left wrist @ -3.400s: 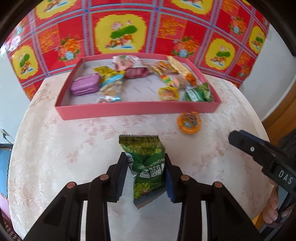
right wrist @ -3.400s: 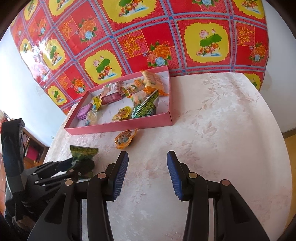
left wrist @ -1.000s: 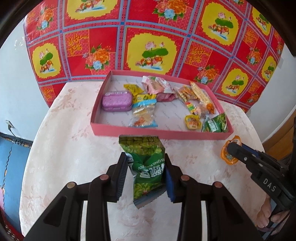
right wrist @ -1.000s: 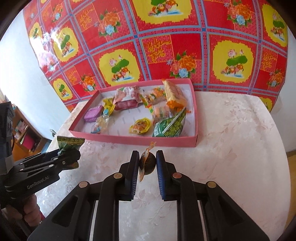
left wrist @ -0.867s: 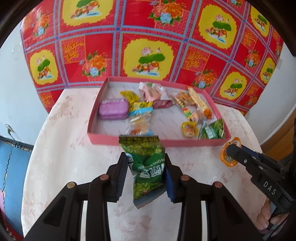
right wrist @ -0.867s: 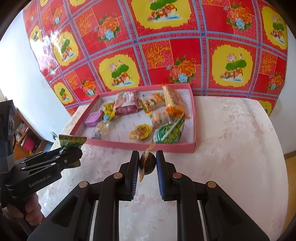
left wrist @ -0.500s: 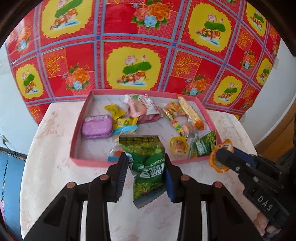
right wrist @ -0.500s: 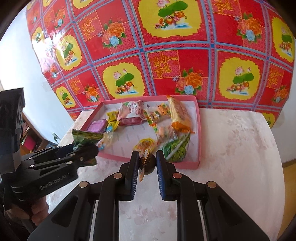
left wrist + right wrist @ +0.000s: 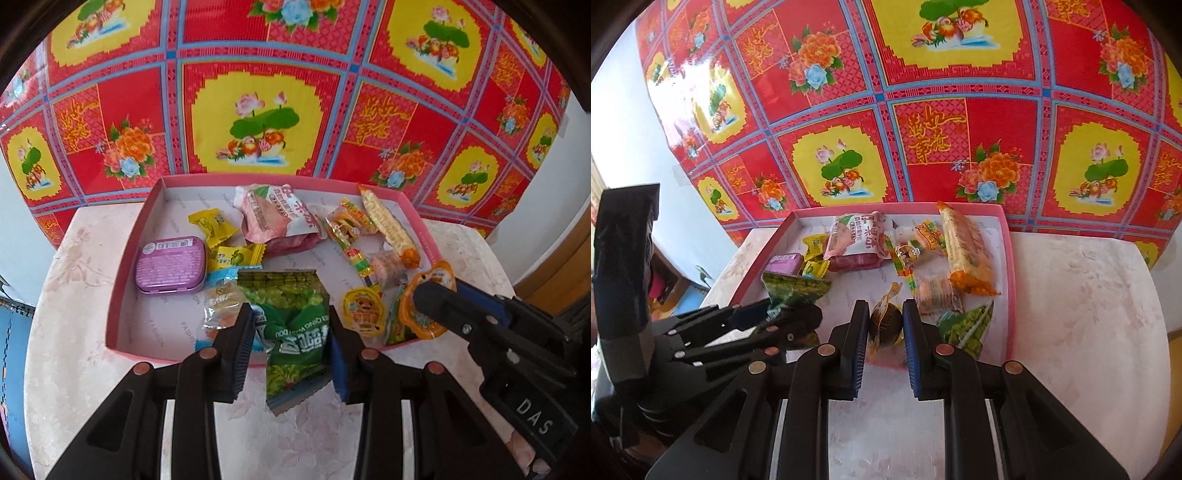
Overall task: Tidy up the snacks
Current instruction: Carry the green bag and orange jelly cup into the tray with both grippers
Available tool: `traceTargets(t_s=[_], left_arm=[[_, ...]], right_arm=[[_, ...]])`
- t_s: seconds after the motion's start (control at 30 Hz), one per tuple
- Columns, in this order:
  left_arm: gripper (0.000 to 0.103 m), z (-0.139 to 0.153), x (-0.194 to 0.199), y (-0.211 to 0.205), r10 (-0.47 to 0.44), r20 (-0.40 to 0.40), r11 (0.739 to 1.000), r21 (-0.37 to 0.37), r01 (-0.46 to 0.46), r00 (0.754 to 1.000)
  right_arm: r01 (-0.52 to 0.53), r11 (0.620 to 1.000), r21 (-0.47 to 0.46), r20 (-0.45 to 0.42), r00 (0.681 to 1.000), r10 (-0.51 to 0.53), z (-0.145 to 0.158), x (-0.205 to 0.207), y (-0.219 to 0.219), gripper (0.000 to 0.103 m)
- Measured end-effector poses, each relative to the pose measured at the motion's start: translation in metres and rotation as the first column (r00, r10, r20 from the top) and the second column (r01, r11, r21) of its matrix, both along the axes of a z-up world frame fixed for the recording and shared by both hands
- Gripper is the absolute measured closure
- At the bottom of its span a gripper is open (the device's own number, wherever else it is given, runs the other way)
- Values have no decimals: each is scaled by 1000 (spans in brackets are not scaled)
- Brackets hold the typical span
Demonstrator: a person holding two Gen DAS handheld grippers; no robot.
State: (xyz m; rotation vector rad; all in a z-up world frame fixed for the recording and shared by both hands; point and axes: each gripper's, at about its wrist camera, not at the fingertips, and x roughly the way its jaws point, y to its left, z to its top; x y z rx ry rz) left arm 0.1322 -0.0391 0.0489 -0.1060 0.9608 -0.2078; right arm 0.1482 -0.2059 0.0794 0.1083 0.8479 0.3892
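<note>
Left wrist view: the left gripper (image 9: 291, 328) clamps a green pea snack packet (image 9: 293, 325) above the near edge of the pink tray (image 9: 122, 295), just right of a purple tin (image 9: 170, 265) lying inside it. Right wrist view: the right gripper (image 9: 885, 326) pinches a small orange-wrapped jelly cup (image 9: 884, 321) over the tray's near right part, beside a green packet (image 9: 966, 325) lying in the tray.

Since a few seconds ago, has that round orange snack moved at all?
Yes. The orange snack left the table; held by the right gripper, it's now over the pink tray.
</note>
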Motion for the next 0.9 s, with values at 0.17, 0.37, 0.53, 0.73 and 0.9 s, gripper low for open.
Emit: traceTargets(t_s=[0.17, 0.37, 0.53, 0.73, 0.9], left_arm=[[65, -8, 6, -2, 11, 44, 1000, 3, -11, 999], [65, -10, 9, -8, -2, 81, 999, 35, -1, 997], [65, -12, 13, -7, 3, 95, 1000, 15, -4, 995], [65, -15, 17, -9, 3, 102, 1000, 18, -5, 995], [65, -14, 16, -6, 3, 93, 1000, -3, -3, 996]], right_arm=[[-6, 1000, 6, -20, 1000, 6, -8, 13, 3, 83], [-9, 1000, 12, -36, 999, 10, -15, 23, 5, 83], [-4, 1000, 20, -51, 999, 5, -21, 31, 4, 83], [-1, 1000, 26, -62, 998, 2, -25, 34, 4, 83], [4, 999, 45, -74, 997, -1, -24, 35, 2, 83]])
